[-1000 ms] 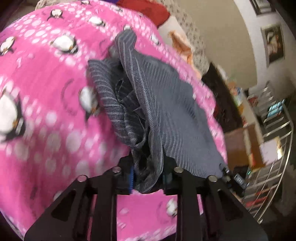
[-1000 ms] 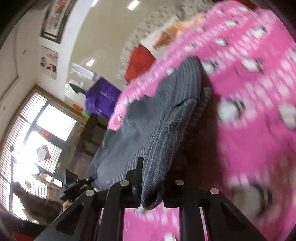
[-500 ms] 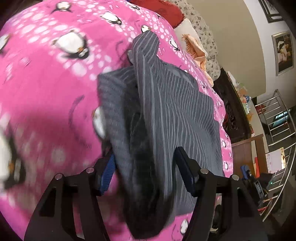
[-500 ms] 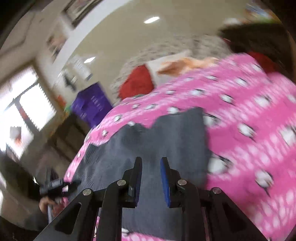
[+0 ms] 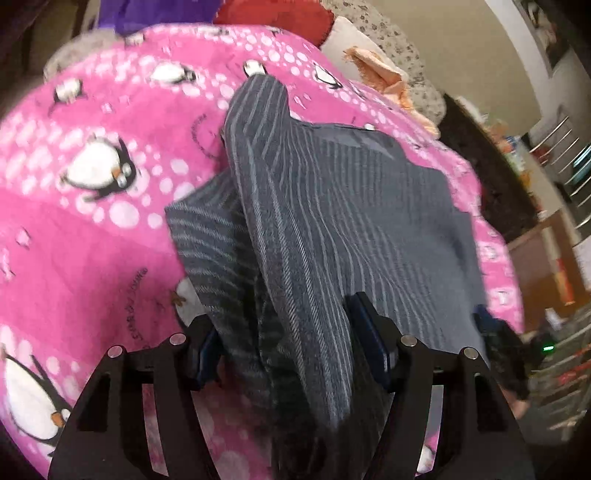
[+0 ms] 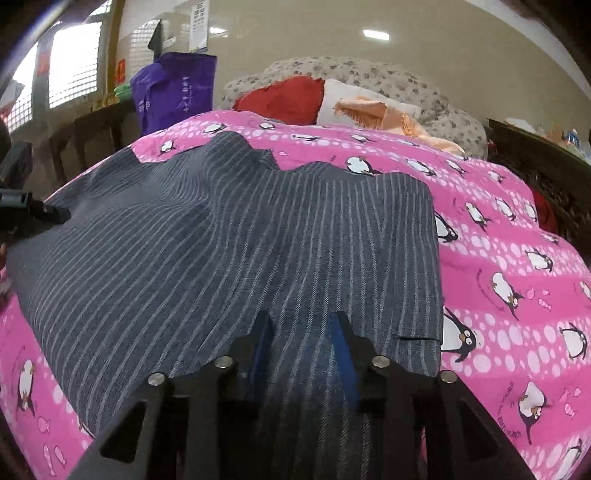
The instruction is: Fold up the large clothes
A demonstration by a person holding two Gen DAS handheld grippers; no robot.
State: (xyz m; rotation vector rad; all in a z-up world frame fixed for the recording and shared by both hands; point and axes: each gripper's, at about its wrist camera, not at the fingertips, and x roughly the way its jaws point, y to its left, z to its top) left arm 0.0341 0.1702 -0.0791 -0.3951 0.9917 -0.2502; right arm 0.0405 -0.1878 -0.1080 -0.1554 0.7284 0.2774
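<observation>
Both tools are released: left tool straddles the bunched shirt; right tool too; flatten that ridge before regripping.

barred window, beige wall, ceiling light

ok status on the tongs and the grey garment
Left tongs open, straddling bunched fold. Right tongs open over striped grey garment, on pink blanket. Nothing blocking.
</observation>
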